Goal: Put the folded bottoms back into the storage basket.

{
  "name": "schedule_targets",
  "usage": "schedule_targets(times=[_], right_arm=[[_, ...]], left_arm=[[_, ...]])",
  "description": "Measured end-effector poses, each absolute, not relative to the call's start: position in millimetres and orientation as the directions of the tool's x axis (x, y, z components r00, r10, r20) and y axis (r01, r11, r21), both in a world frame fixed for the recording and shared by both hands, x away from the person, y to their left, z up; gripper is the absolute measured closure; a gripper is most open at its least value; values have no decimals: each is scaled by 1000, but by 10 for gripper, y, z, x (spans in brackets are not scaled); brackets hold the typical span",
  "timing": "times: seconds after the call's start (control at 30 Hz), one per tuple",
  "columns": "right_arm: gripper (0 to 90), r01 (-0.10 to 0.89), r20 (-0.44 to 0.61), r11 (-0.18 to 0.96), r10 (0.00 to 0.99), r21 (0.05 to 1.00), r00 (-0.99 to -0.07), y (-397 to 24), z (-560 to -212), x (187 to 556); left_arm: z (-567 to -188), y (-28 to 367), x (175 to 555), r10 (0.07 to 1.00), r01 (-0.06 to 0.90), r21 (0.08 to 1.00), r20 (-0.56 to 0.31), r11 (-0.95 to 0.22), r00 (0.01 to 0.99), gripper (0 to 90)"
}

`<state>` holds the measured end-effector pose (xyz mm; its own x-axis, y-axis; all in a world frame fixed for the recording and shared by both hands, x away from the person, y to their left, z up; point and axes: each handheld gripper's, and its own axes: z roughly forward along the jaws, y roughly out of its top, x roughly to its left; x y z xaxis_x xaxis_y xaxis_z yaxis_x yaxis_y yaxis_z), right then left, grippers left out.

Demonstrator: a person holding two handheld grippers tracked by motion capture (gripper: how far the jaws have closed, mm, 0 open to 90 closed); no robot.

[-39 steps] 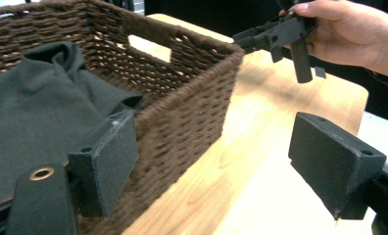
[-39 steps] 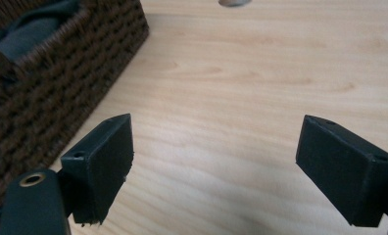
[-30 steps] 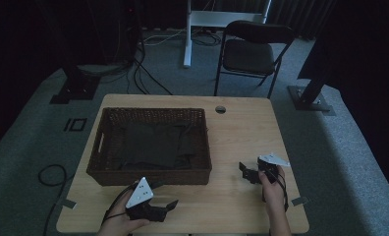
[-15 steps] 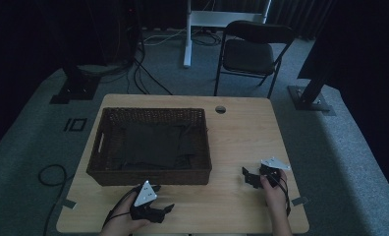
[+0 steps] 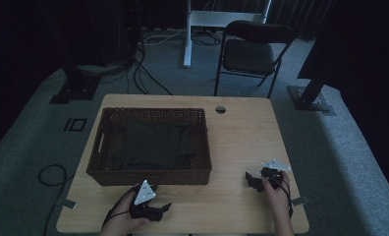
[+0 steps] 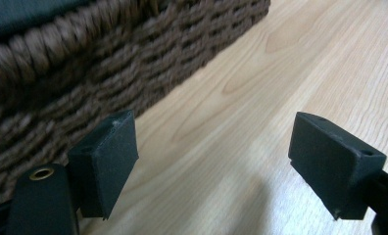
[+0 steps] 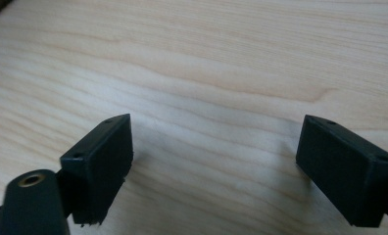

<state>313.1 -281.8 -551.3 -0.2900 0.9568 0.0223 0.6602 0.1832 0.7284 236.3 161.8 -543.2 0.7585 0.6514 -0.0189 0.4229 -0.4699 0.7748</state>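
While we are resting both hands near the front edge of the pale wooden bench (image 5: 232, 142), the left tongs (image 5: 159, 210) are standing open with nothing between them, just in front of the dark brown woven rectangular basket (image 5: 104, 173). The right tongs (image 5: 252, 180) are also gaping open over bare wood near the front right corner, well apart from the basket. A dark folded cloth (image 5: 155, 145) is lying inside it. With the basket's long axis running left to right, the left hand is sitting nearer.
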Motion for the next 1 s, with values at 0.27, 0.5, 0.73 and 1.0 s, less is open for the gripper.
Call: schedule_targets(times=[0.27,0.5,0.73,1.0], right_arm=[[127,661,8,196,956,725,-293,-2812,-5515,3130],[124,659,7,200,955,725,-297,-2814,-5516,3131],[124,659,6,200,955,725,-297,-2813,-5517,3131],[123,659,6,200,955,725,-297,-2813,-5516,3131]], left_arm=[[-5477,1624,2379,656,462,718,-9,-521,754,189],[-5479,1611,2389,656,454,712,13,-536,754,188],[-5482,1604,2388,671,466,710,14,-529,741,159],[-5481,1605,2388,675,469,709,13,-526,738,159]])
